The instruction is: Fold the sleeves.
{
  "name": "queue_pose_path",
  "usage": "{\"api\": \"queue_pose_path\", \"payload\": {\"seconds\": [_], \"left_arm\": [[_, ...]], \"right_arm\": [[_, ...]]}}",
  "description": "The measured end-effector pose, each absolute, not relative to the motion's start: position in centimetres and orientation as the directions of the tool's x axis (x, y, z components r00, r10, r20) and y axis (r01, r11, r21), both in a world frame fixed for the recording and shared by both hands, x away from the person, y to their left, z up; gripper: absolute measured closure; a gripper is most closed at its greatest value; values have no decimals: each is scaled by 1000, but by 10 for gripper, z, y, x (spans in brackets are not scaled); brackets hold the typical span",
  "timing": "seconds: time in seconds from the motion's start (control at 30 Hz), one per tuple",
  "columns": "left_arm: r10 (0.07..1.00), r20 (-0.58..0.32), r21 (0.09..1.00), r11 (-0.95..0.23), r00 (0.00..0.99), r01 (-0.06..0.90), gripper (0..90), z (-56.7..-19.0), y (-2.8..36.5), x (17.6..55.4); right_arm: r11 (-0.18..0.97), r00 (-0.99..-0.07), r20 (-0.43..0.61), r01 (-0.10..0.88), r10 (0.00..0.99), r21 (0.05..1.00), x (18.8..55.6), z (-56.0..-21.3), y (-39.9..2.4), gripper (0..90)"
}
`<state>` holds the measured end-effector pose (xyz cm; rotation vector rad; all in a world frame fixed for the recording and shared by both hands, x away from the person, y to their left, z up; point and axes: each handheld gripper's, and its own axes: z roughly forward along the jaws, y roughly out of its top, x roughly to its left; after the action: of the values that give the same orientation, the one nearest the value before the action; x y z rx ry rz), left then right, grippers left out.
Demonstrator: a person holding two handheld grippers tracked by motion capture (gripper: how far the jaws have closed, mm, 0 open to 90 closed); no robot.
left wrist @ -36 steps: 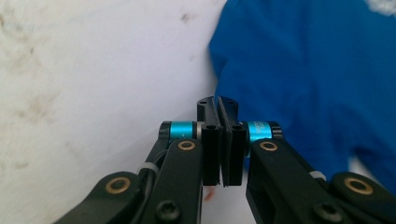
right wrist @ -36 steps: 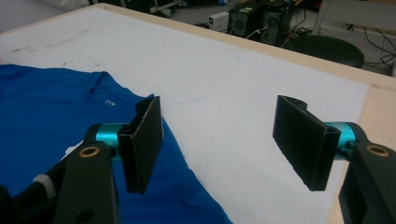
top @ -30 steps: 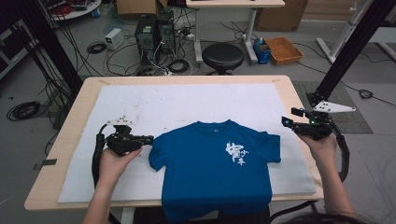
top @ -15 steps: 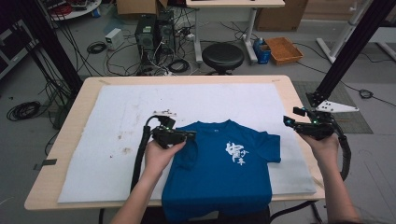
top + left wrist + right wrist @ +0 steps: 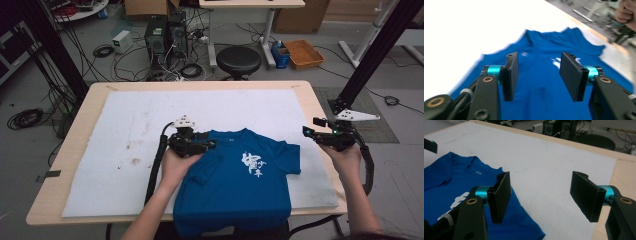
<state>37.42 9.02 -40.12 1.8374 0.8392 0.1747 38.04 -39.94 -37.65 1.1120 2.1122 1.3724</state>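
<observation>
Now my left gripper (image 5: 212, 145) sits over the left shoulder of the blue T-shirt (image 5: 240, 185), having come in from the bare white mat (image 5: 125, 145) where it stood a second ago. Its jaws have just been opening and stand wide in the left gripper view, with nothing between the pads (image 5: 512, 72); the shirt's left sleeve (image 5: 202, 176) now lies folded in over the chest, where earlier it lay spread flat. I judge that the first fold is laid and released, and that the right sleeve (image 5: 290, 160), not yet folded, is next. My right gripper (image 5: 306, 132) hovers just off that sleeve, jaws wide and empty, unmoved over the same second. The shirt lies chest-up on the mat, collar away from me, its hem hanging over the near edge of the table (image 5: 320, 100). That hem is cut off at the bottom of the high view. The left gripper view is blurred, so the fold's edge there is hard to make out.
</observation>
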Motion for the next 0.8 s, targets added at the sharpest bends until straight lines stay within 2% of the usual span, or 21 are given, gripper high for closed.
{"api": "queue_pose_path", "payload": {"seconds": [0.1, 0.13, 0.2, 0.27, 0.5, 0.8], "left_arm": [[662, -164, 892, -218, 732, 396, 479, -396, 112, 368], [675, -141, 897, -223, 724, 382, 479, -394, 120, 367], [699, -113, 906, -219, 706, 362, 478, -392, 138, 363], [724, -103, 915, -199, 682, 350, 469, -391, 156, 360], [779, -113, 922, -150, 616, 358, 469, -395, 208, 353], [795, -132, 913, -134, 592, 384, 468, -404, 228, 354]], "right_arm": [[207, -602, 119, 444, 790, 872, 382, -381, -401, 379], [207, -602, 119, 444, 790, 872, 382, -381, -401, 379], [214, -601, 127, 463, 789, 860, 382, -385, -402, 433], [235, -586, 138, 514, 799, 825, 384, -394, -402, 490], [232, -542, 173, 597, 822, 768, 388, -416, -404, 549], [224, -518, 213, 655, 828, 722, 395, -433, -399, 602]]}}
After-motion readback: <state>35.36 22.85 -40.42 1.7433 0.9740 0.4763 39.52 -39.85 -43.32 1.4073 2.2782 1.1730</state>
